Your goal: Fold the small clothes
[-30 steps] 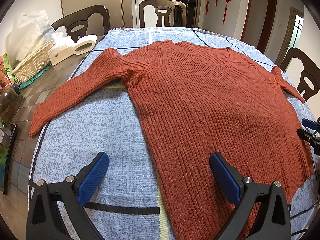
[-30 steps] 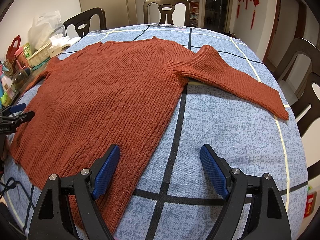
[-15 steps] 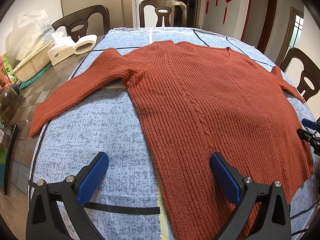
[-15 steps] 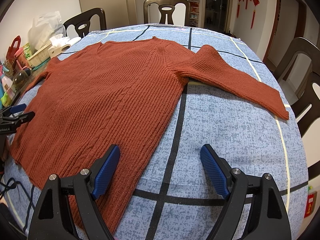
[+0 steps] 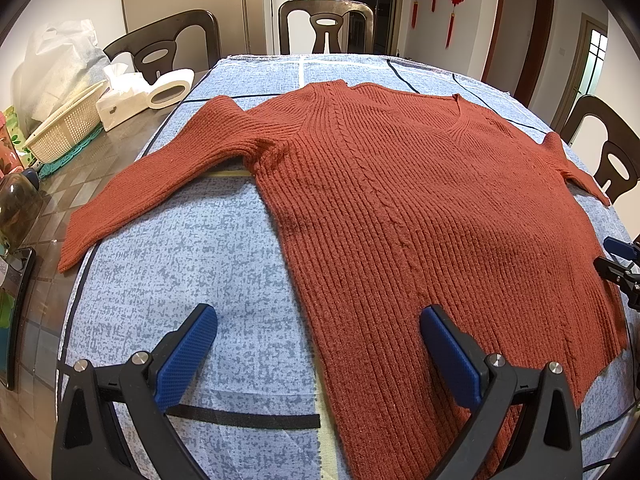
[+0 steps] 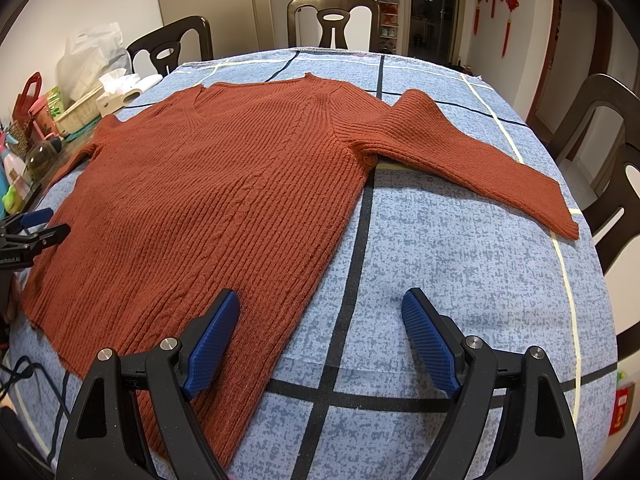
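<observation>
A dining room with dark chairs; the surface (image 5: 168,264) has a blue patterned cloth, and the rust-red ribbed sweater (image 5: 420,208) lies flat on it, sleeves spread out. The knit looks soft and floppy – best to take it at a cuff or hem edge. The left claw (image 5: 318,354) and right claw (image 6: 320,338) are both wide apart, holding nothing

Sweater (image 5: 400,208) flat on tablecloth (image 5: 180,264) — chairs (image 5: 326,26) behind
</observation>
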A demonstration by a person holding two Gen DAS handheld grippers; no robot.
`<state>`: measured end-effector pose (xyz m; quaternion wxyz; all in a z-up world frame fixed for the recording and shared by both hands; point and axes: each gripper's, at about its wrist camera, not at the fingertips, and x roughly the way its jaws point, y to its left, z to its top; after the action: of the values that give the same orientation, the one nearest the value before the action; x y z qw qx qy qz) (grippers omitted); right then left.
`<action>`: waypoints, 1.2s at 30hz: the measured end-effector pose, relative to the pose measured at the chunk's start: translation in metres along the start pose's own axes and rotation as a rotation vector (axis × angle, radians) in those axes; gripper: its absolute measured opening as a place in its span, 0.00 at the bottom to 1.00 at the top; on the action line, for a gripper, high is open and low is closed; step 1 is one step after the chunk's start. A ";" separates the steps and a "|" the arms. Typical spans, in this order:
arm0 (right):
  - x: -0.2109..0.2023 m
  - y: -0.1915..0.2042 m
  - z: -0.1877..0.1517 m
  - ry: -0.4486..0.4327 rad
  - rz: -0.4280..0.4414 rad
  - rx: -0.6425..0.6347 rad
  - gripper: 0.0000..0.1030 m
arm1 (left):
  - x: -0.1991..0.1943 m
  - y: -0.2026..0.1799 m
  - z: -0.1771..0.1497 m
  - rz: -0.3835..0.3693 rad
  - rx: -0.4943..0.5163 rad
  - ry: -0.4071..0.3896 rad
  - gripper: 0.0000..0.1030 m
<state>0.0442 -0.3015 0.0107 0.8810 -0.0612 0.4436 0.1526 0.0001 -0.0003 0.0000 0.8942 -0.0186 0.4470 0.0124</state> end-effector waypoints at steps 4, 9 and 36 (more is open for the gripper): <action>0.000 0.000 0.000 0.000 0.000 0.000 0.82 | 0.000 0.000 0.000 0.000 0.000 0.000 1.00; 0.000 0.000 -0.001 0.000 -0.001 -0.001 0.82 | 0.000 0.000 0.000 0.000 0.000 0.000 1.00; -0.006 0.041 0.026 -0.030 0.032 -0.051 0.81 | -0.013 0.086 0.022 0.005 -0.243 -0.079 0.85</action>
<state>0.0473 -0.2582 0.0325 0.8832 -0.0743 0.4271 0.1789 0.0059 0.0861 0.0218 0.9023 -0.1254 0.4067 0.0696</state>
